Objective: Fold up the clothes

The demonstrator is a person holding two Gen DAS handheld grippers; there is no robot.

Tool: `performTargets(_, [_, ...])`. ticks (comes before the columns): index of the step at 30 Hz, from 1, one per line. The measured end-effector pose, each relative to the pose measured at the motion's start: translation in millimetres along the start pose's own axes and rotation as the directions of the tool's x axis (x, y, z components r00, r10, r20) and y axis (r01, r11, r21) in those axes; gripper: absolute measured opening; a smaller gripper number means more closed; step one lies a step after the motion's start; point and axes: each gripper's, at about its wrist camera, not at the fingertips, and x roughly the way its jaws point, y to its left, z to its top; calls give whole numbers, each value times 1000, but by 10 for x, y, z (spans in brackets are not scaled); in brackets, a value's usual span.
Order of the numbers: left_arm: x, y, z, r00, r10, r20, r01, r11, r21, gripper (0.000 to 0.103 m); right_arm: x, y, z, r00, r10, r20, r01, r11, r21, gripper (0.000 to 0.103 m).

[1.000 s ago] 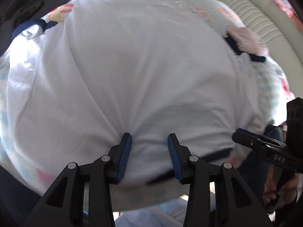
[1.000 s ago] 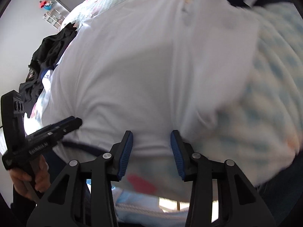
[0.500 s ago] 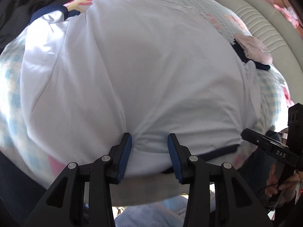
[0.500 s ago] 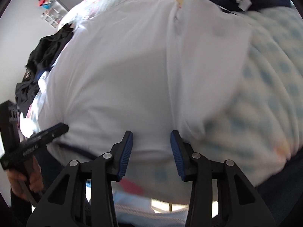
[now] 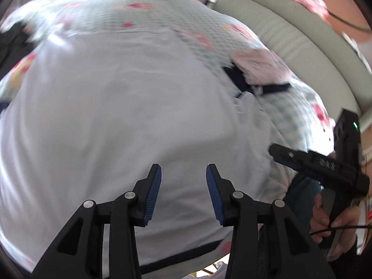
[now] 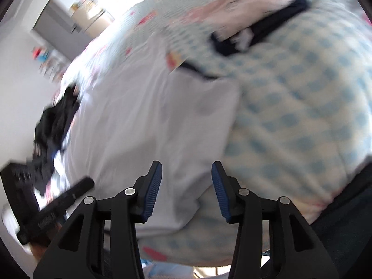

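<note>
One white shirt (image 5: 121, 121), spread flat straight ahead of both tools, dark trim along the hem nearest the fingers. Lay on a blue-and-white checked bedspread (image 6: 302, 107) with pink blotches. Left gripper (image 5: 183, 169) hovered over the near part of the shirt, blue pads wide apart, nothing pinched between them. Right gripper (image 6: 186, 166) just as wide, gripping nothing, positioned over the shirt's right edge where white cloth met the checked cover. Couldn't tell whether either set of tips actually touched the fabric, too blurry. Further out, ahead and to the right of the left tool: a pale pink garment (image 5: 260, 67) on top of something navy. Off to the left of the right tool: a black clothes heap (image 6: 55, 125) at the shirt's far side. Beyond the pink piece, a ribbed beige headboard (image 5: 290, 39). Also caught the other tool in each view, with a hand (image 5: 330, 220) wrapped round the right one's handle.
</note>
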Motion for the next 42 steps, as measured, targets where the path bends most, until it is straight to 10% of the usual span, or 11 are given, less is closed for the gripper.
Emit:
performTargets(5, [27, -85, -1, 999, -39, 2, 39, 999, -9, 42, 388, -237, 225, 993, 6, -114, 3, 997, 73, 59])
performTargets(9, [-41, 40, -99, 996, -82, 23, 83, 995, -63, 42, 277, 9, 347, 998, 44, -37, -45, 999, -27, 6])
performTargets(12, [-23, 203, -138, 997, -80, 17, 82, 987, -136, 42, 65, 419, 308, 994, 105, 34, -99, 983, -156, 5])
performTargets(18, [8, 304, -150, 997, -74, 20, 77, 979, -189, 42, 445, 1141, -278, 976, 111, -188, -180, 897, -403, 5])
performTargets(27, [340, -214, 16, 993, -94, -69, 94, 996, 7, 44, -17, 625, -140, 975, 191, -111, -212, 950, -227, 21])
performTargets(34, [677, -669, 118, 987, -63, -146, 88, 981, 172, 49, 114, 319, -120, 990, 47, -136, -73, 978, -196, 23])
performTargets(38, [745, -643, 206, 994, 38, -105, -21, 987, 162, 12, 219, 422, -191, 986, 50, -159, -85, 973, -216, 23])
performTargets(42, [525, -326, 355, 996, 85, -1, -85, 996, -29, 11, 264, 533, -249, 980, 76, -183, -119, 964, -239, 24])
